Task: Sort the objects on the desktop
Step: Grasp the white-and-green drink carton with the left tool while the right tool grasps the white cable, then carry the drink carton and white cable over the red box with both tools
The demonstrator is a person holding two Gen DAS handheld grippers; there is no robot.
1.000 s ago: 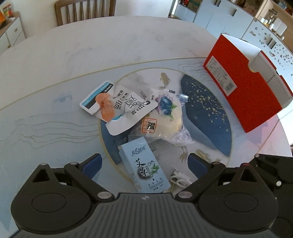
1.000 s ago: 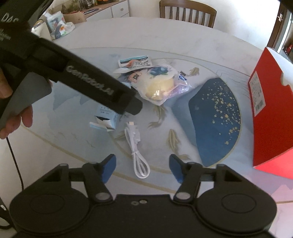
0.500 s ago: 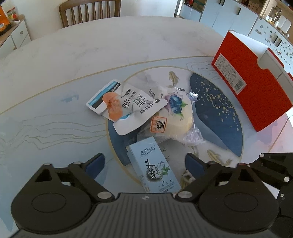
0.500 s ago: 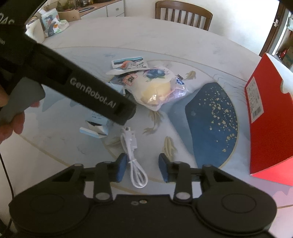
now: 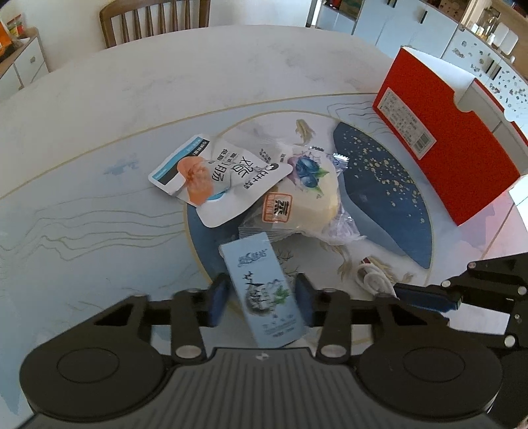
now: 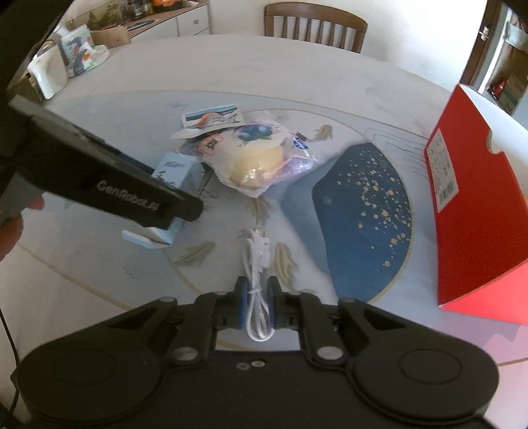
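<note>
A light blue carton [image 5: 260, 280] lies at the near edge of the pile, and my left gripper [image 5: 262, 298] is closing its jaws on it; both blue pads meet its sides. In the right wrist view the same carton [image 6: 178, 171] shows partly behind the left tool's black housing [image 6: 115, 188]. My right gripper [image 6: 256, 297] is shut on a coiled white cable [image 6: 255, 250], pinched at its tied middle. That cable [image 5: 373, 279] also shows in the left wrist view, just ahead of the right gripper's fingers [image 5: 425, 297].
A white snack pouch [image 5: 214, 175] overlaps a wrapped blueberry bun [image 5: 307, 194] just beyond the carton. An open red box [image 5: 445, 138] stands at the right on the round patterned table [image 5: 165, 82]. A wooden chair [image 5: 155, 16] is at the far side.
Both grippers went from wide open to closed: the left on the blue carton, the right on the white cable. The carton shifted slightly between the pads.
</note>
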